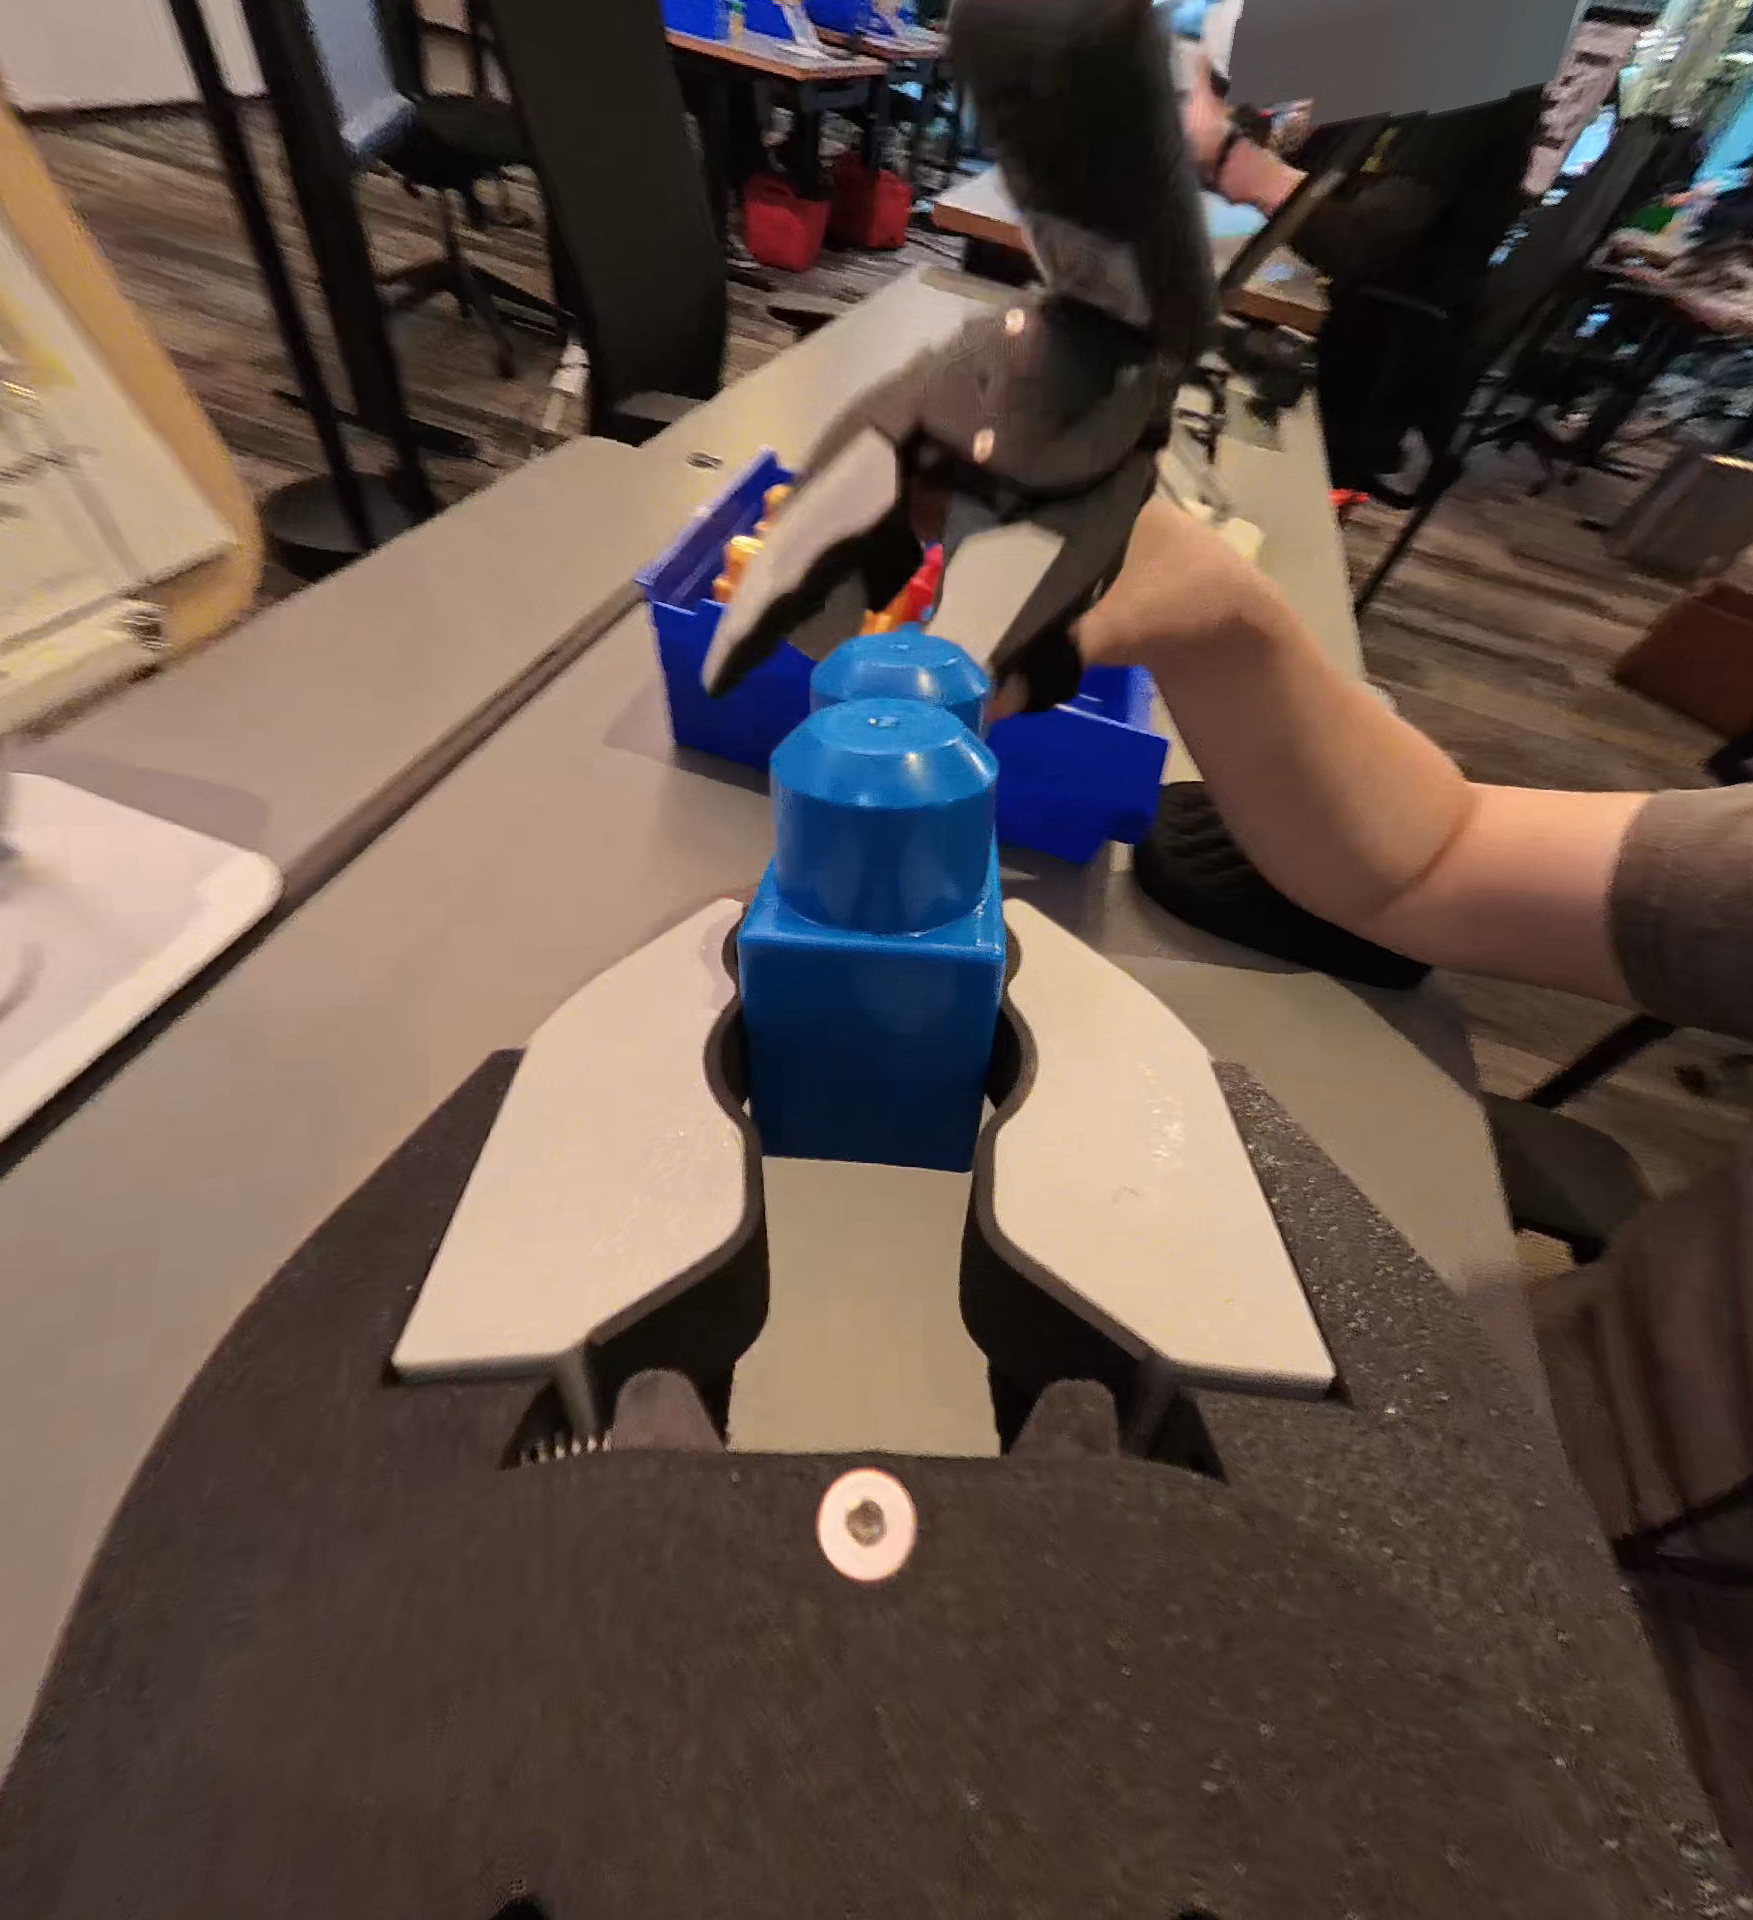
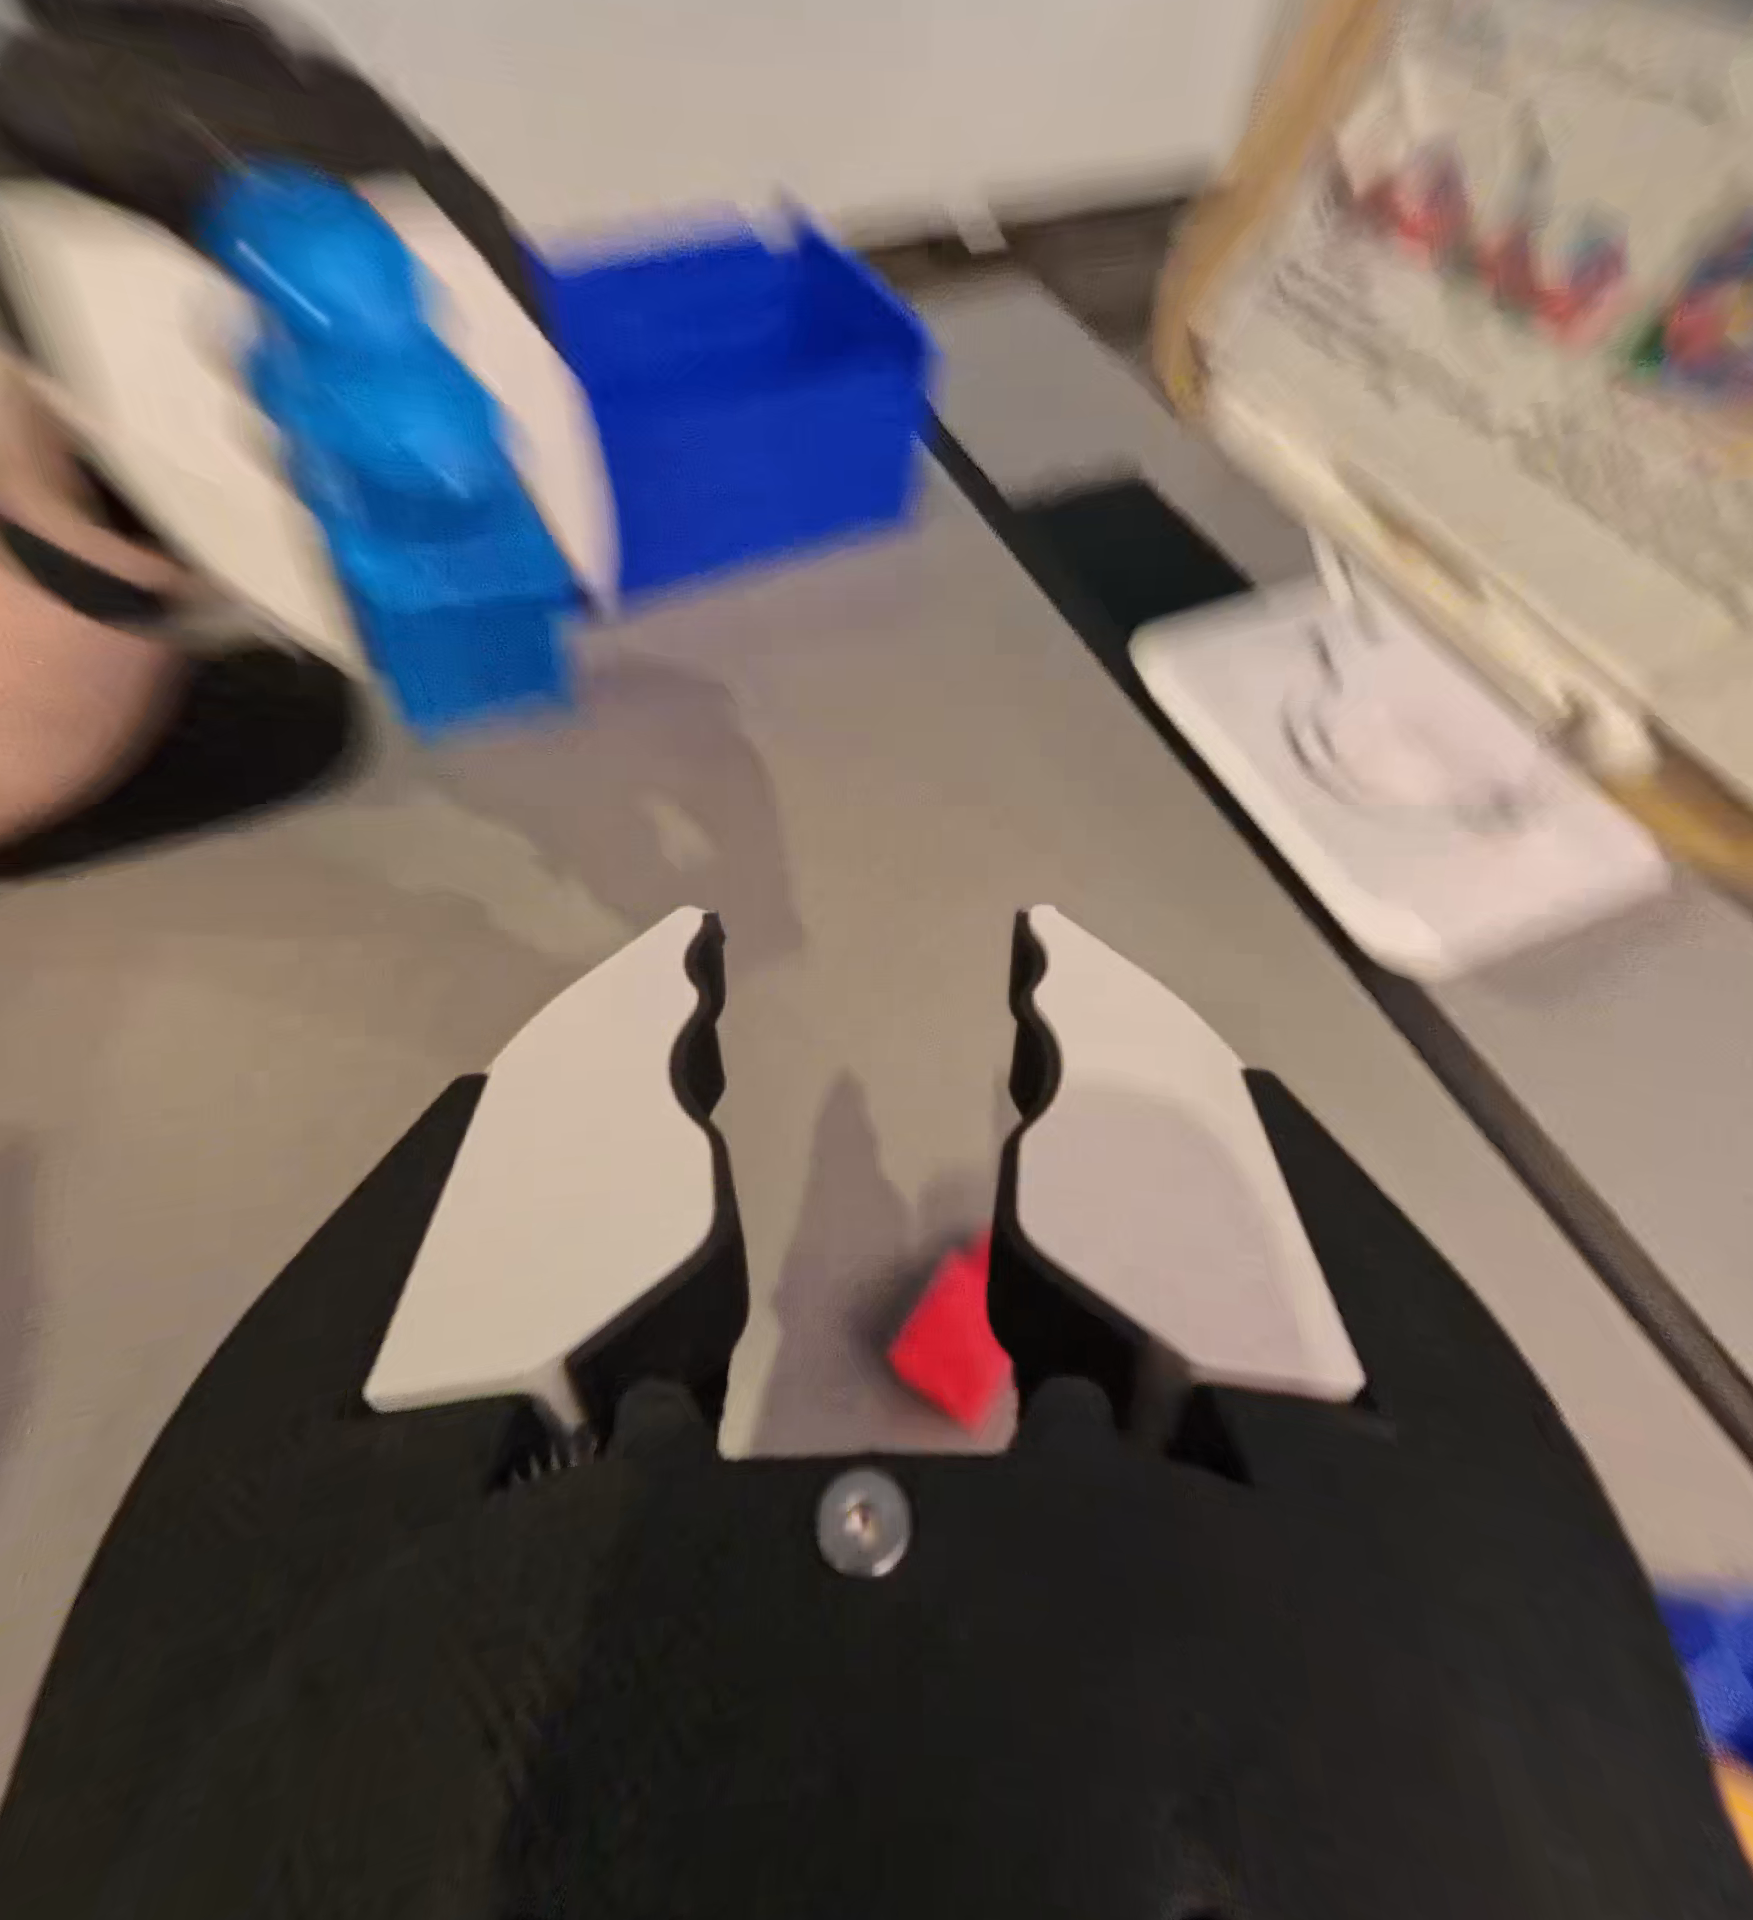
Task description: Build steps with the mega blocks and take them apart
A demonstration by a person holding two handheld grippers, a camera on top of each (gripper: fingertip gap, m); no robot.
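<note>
My left gripper (image 1: 870, 940) is shut on a blue two-stud mega block (image 1: 870, 1029), held above the grey table (image 1: 352, 1039). In the left wrist view my right gripper (image 1: 851, 665) hangs open and empty over a blue bin (image 1: 1069, 769) that holds orange and red blocks. In the blurred right wrist view my right gripper (image 2: 867, 940) is open and empty above the table (image 2: 851, 727). A red block (image 2: 950, 1340) lies on the table below it. The left gripper with the blue block (image 2: 404, 457) shows at the upper left there.
A second blue bin (image 2: 747, 416) stands behind on the table. A white stand base (image 1: 41, 935) sits at the left, next to a wood-framed board (image 1: 51, 364). A black wrist rest (image 1: 1236, 894) lies under the person's forearm (image 1: 1298, 769). Chairs and other desks stand beyond. Spacing between my two grippers at the tips: around 10 cm. Between my right fingertips and the white stand base (image 1: 41, 935) there is roughly 30 cm. The right camera catches it too, in the right wrist view (image 2: 1404, 805).
</note>
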